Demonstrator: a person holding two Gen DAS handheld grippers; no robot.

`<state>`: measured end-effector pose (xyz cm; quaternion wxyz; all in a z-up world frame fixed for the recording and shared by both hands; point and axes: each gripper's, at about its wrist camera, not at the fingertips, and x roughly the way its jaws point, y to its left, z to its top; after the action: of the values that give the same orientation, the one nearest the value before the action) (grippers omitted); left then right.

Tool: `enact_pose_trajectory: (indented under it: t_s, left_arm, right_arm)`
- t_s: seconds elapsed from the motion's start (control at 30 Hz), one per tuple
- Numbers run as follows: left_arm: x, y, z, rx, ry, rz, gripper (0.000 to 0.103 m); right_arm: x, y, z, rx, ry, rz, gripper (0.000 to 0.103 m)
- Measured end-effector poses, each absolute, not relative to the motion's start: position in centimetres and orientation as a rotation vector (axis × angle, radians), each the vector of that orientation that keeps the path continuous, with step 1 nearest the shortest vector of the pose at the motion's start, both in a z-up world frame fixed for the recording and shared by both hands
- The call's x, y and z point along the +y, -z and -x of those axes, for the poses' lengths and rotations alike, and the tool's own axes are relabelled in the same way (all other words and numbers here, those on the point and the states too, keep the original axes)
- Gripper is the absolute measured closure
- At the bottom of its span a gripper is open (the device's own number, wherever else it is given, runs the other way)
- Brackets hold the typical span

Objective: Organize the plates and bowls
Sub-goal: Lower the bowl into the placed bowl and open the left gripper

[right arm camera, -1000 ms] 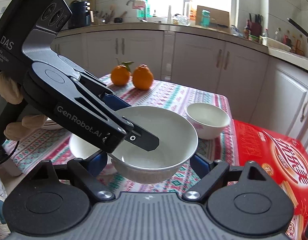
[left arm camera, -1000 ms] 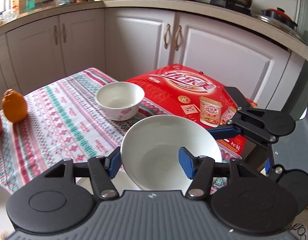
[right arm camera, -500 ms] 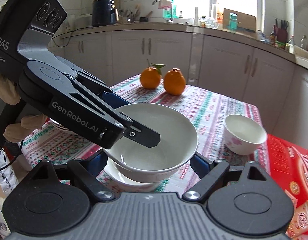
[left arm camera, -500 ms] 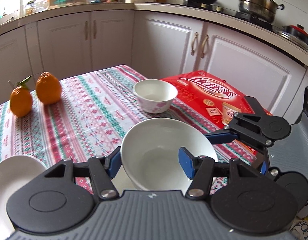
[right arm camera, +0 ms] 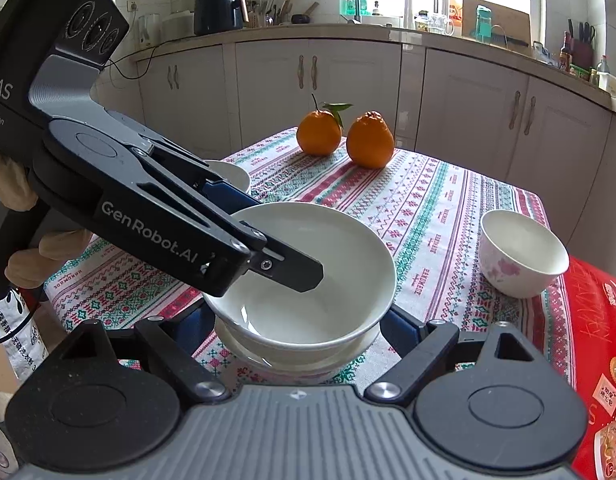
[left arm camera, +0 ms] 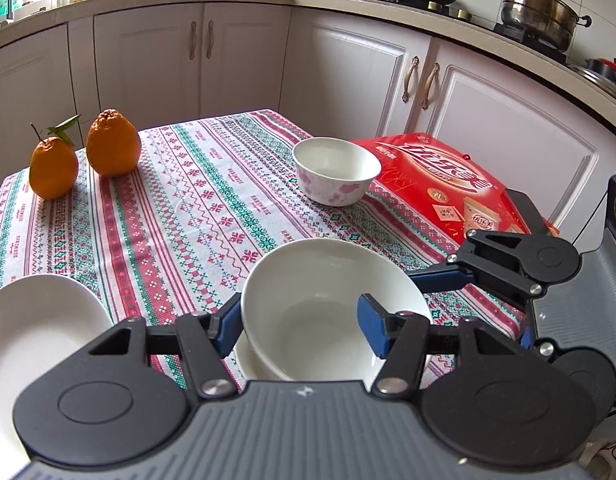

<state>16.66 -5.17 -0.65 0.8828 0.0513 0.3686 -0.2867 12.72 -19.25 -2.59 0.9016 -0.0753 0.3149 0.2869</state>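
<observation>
My left gripper (left arm camera: 300, 330) is shut on the near rim of a large white bowl (left arm camera: 316, 312), one finger inside and one outside. The bowl sits low over a second white bowl (right arm camera: 308, 356) on the tablecloth, nested into it or just above. In the right wrist view the large bowl (right arm camera: 340, 280) fills the middle, with the left gripper (right arm camera: 264, 256) clamped on its left rim. My right gripper (right arm camera: 300, 328) is open, its fingers either side of the bowls, not touching. A small flowered bowl (left arm camera: 335, 170) stands further back. A white plate (left arm camera: 36, 336) lies at the left.
Two oranges (left arm camera: 84, 156) sit at the table's far left corner. A red carton (left arm camera: 460, 184) lies at the right end of the patterned tablecloth (left arm camera: 188, 216). White kitchen cabinets (left arm camera: 348, 64) stand behind the table.
The left gripper has carried the large bowl leftward and down onto the other bowl. The right gripper has stayed open around it. The oranges and plate have come into the left view.
</observation>
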Motion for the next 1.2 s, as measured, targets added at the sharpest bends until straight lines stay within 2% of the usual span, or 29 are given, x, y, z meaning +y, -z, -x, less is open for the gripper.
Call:
enact_pose_trajectory:
  t_s: [0.73, 0.87, 0.97, 1.2]
  left_arm:
    - [-4.7, 1.8, -17.3, 0.777, 0.614, -0.074, 0.043]
    - [-4.6, 1.8, -17.4, 0.776, 0.620, -0.069, 0.041]
    - [-4.5, 1.6, -17.4, 0.764, 0.602, -0.083, 0.036]
    - [-4.3, 0.6, -17.3, 0.741, 0.605, -0.104, 0.035]
  right_arm:
    - [-19.2, 3.3, -13.3, 0.674, -0.593, 0.158, 0.011]
    - [-19.2, 3.3, -13.3, 0.677, -0.597, 0.157, 0.009]
    - [-19.2, 3.3, -13.2, 0.677, -0.600, 0.155, 0.006]
    - [-19.9, 2.4, -12.7, 0.636, -0.587, 0.135, 0.000]
